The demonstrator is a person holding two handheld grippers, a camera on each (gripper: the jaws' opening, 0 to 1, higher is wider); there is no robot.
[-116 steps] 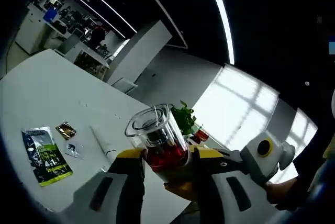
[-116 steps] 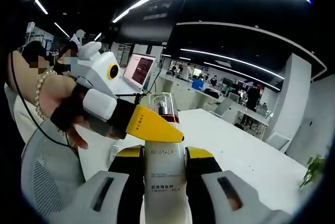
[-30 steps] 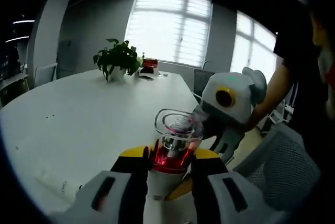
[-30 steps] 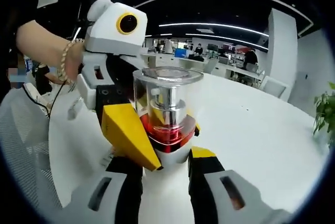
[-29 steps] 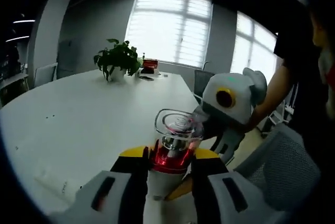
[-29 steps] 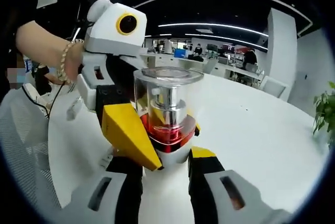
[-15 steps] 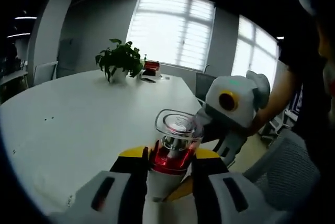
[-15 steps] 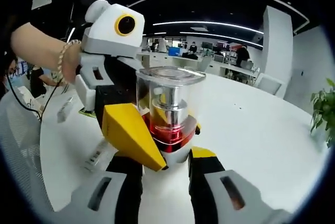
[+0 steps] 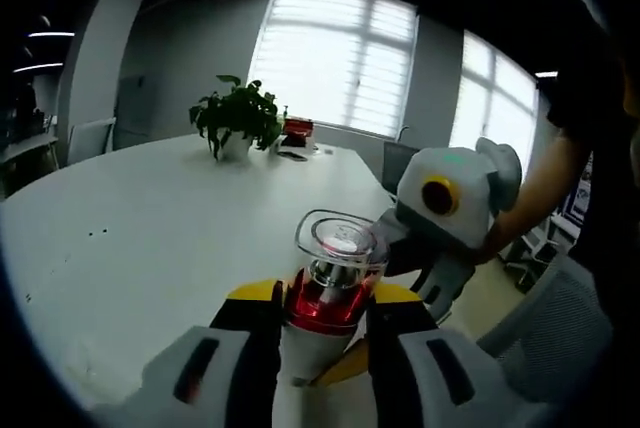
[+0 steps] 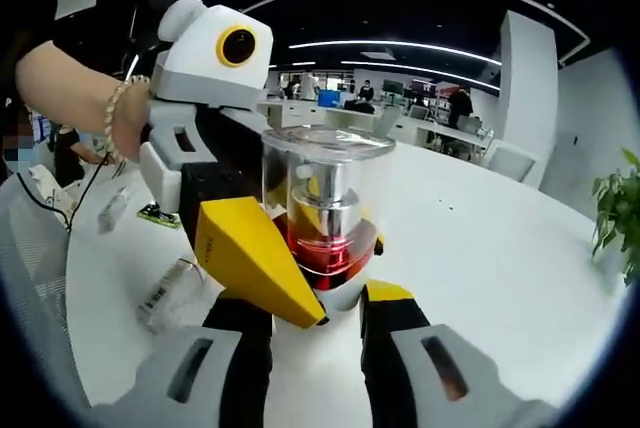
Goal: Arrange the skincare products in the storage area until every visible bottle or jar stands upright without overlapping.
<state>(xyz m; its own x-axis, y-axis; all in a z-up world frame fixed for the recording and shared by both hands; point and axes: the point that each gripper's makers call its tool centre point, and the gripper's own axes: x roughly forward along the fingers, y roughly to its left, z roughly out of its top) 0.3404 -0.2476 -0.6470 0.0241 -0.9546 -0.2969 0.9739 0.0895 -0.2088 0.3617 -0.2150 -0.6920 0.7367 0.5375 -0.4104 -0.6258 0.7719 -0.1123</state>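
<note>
Both hand-held grippers clamp one skincare bottle, held upright above the white bench: the left hand-held gripper closes its yellow-tipped jaws on the red collar below the clear cap, and the right hand-held gripper closes on the white body. A potted plant stands far across the bench, and flat packets lie beside the bottle.

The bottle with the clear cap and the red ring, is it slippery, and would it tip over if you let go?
Probably slippery: the bottle has a glossy white body and a shiny clear cap. It looks tall and narrow, so it may tip if set down crooked. Both the left gripper and the right gripper clamp it, so it seems steady now.
</note>
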